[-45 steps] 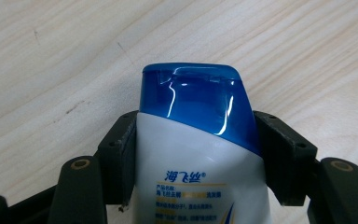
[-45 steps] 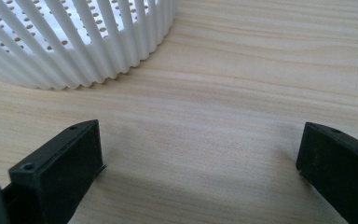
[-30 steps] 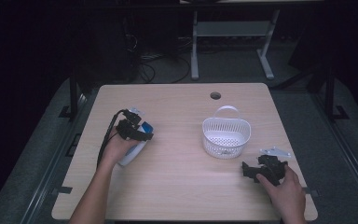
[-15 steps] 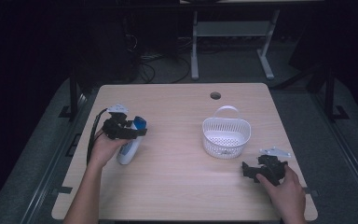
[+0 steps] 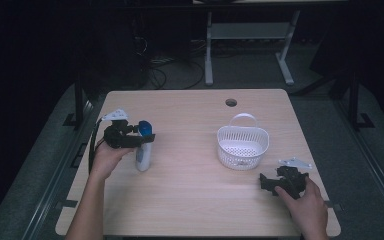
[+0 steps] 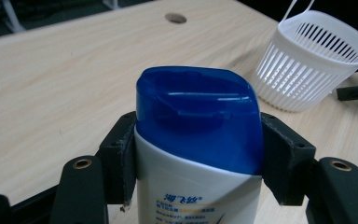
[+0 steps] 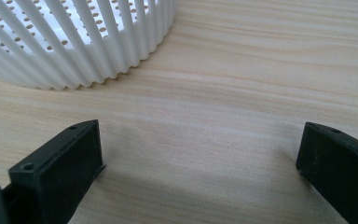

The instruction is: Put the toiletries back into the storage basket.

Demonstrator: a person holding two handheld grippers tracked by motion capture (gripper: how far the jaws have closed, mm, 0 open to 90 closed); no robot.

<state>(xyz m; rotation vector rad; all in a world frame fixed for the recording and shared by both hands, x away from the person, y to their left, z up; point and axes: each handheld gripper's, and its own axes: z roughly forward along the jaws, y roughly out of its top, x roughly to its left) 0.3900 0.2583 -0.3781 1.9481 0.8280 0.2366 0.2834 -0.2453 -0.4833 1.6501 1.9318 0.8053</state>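
I see a wooden tabletop (image 5: 195, 190) in a dark room. My left gripper (image 6: 196, 158) clamps a bottle (image 6: 198, 140); right gripper (image 7: 200, 163) gapes beside the basket (image 7: 74, 37).

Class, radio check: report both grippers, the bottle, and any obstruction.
Left gripper shut on bottle, upright. Right gripper open, empty, near basket. Table between bottle and basket bare.

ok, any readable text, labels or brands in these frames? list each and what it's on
"海飞丝": blue Chinese characters printed on the front of the white bottle with the blue cap, held in the left tongs; this reading is uncertain, since the print is small and cut off by the frame edge.
A yellowish line under those characters: too blurred to read.
White basket, table, right tongs: no text visible.
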